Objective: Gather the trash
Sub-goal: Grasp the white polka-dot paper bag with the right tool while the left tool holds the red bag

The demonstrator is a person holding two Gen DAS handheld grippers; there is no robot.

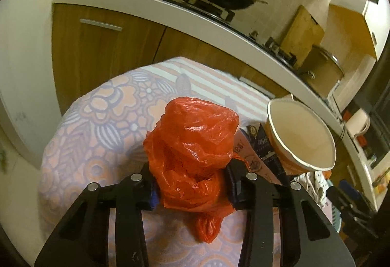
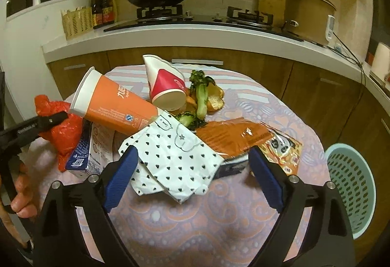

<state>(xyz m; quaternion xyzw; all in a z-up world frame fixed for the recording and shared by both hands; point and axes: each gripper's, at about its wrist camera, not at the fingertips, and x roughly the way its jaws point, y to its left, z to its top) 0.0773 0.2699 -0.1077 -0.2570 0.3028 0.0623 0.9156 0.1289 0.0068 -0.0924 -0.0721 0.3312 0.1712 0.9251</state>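
Note:
A crumpled red plastic bag (image 1: 195, 140) sits on the floral tablecloth (image 1: 97, 133), and my left gripper (image 1: 192, 183) is shut on its lower part, pads pressing both sides. To its right lies an orange paper cup (image 1: 299, 135) on a carton (image 1: 258, 145). In the right wrist view the same red bag (image 2: 65, 130) is at the left, with one left finger (image 2: 52, 119) across it. My right gripper (image 2: 192, 169) stands open over a white dotted paper bag (image 2: 175, 157), its pads not pressing it. Behind lie the orange cup (image 2: 114, 106), a red-and-white cup (image 2: 165, 86), vegetable scraps (image 2: 202, 96) and an orange wrapper (image 2: 231, 135).
A teal perforated basket (image 2: 351, 189) stands off the table's right edge. A blue-and-white carton (image 2: 87, 152) lies under the orange cup. Behind the table runs a kitchen counter (image 2: 195, 35) with a wok, a pot and bottles. A person's hand (image 2: 22, 198) holds the left gripper's handle.

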